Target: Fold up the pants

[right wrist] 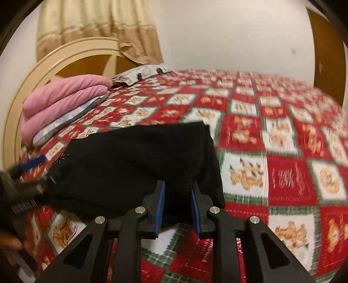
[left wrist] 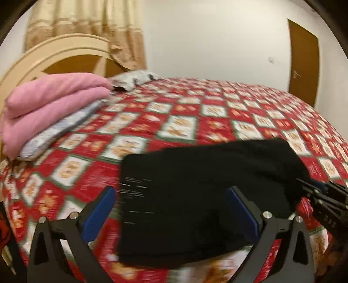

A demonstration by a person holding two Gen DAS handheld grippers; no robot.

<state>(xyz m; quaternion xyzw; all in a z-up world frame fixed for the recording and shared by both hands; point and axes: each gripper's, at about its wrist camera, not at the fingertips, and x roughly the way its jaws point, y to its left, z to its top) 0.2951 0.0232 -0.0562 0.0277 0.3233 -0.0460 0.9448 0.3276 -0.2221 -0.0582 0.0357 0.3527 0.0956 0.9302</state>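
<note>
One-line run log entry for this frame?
black folded pants on red patterned bedspread | left claw open | right claw narrow, ungripped

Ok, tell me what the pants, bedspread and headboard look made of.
Pants: soft matte black fabric, probably knit or fleece; no sheen, rounded folds. Bedspread: printed woven cloth, likely cotton; flat red, white and green checks. Headboard: smooth cream-painted wood or board, slightly glossy; which one is unclear.

A red, white and green checked bedspread covers the bed; a folded pink blanket lies near the cream arched headboard; beige curtains hang behind.
</note>
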